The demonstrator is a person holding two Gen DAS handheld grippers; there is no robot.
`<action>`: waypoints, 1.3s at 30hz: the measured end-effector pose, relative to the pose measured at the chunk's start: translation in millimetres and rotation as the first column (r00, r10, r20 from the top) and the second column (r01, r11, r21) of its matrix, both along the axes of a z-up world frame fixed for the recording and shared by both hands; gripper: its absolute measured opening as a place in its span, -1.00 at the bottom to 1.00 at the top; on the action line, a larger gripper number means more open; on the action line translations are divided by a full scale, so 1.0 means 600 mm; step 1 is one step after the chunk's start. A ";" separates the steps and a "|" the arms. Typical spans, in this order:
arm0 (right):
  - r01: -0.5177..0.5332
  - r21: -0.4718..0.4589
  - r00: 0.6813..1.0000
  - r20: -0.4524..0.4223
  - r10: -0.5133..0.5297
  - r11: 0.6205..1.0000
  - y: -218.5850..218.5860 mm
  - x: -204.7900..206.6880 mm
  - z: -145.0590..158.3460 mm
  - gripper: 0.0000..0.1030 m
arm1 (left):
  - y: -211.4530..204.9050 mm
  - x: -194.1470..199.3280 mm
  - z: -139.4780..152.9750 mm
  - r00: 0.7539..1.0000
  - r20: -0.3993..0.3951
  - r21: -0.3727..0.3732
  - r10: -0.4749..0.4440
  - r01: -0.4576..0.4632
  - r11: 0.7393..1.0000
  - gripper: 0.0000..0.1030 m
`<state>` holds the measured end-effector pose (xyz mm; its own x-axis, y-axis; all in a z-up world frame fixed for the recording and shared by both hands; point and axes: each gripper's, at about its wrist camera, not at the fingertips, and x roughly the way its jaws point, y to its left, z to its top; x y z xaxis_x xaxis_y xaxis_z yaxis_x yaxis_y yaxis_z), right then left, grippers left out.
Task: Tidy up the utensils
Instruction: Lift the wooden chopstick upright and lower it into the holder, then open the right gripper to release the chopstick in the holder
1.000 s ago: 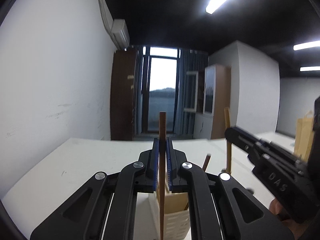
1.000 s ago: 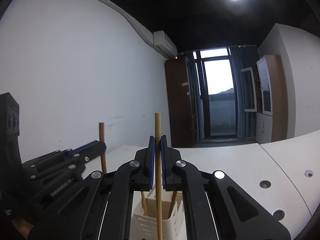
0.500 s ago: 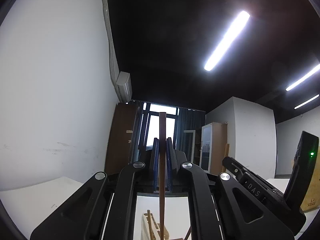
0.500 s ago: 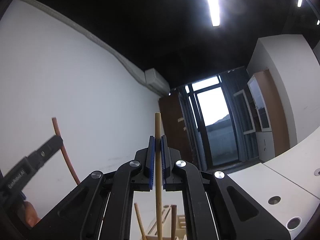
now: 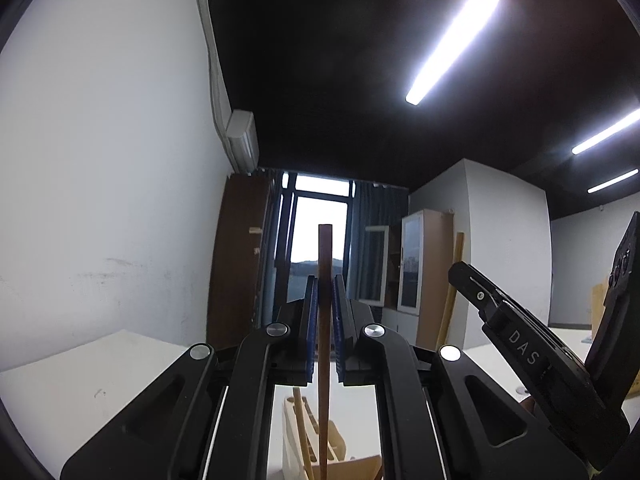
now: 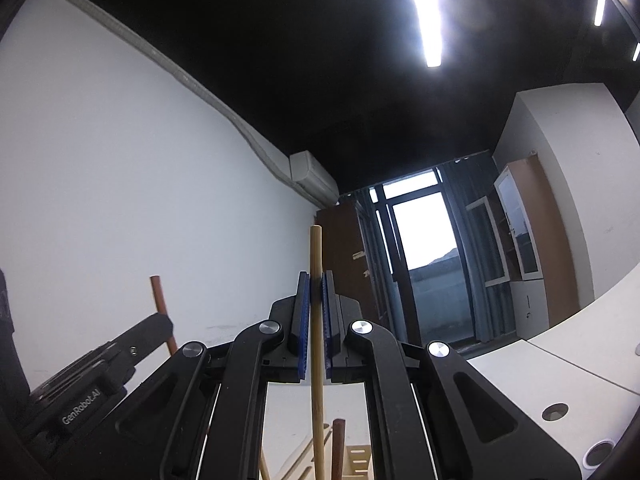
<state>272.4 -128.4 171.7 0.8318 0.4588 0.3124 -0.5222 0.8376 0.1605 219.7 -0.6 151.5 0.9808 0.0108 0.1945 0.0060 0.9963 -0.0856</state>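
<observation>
Currently we have both grippers tilted up, above the cream slotted utensil holder (image 5: 296, 440), which sits on the white table (image 5: 100, 376) at the bottom edge of both wrist views.

Left gripper (image 5: 325, 292): jaws clamped tight on a dark brown chopstick (image 5: 325, 264), held upright. Its top end sticks out above the blue pads (image 5: 313, 320); its lower length runs down toward the holder. We can't tell whether the tip is inside a slot, the frame cuts it off.

Right gripper (image 6: 316, 292): jaws likewise closed on a light bamboo chopstick (image 6: 316, 256), upright, top end above the pads, shaft running down over the holder (image 6: 356, 460). Tip again out of frame.

In the holder we see other sticks standing already: a light one (image 5: 299, 412) just left of the held dark stick in the left view, and a dark one (image 6: 339, 444) just right of the bamboo stick in the right view.

Each gripper shows in the other's camera, flanking the holder, close beside each other.
</observation>
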 end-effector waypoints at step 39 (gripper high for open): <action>-0.071 -0.221 0.971 -0.238 0.017 0.973 -0.005 0.020 -0.060 -0.85 | 0.064 0.021 -0.073 0.956 -0.263 0.004 -0.133 0.139 0.990 -0.65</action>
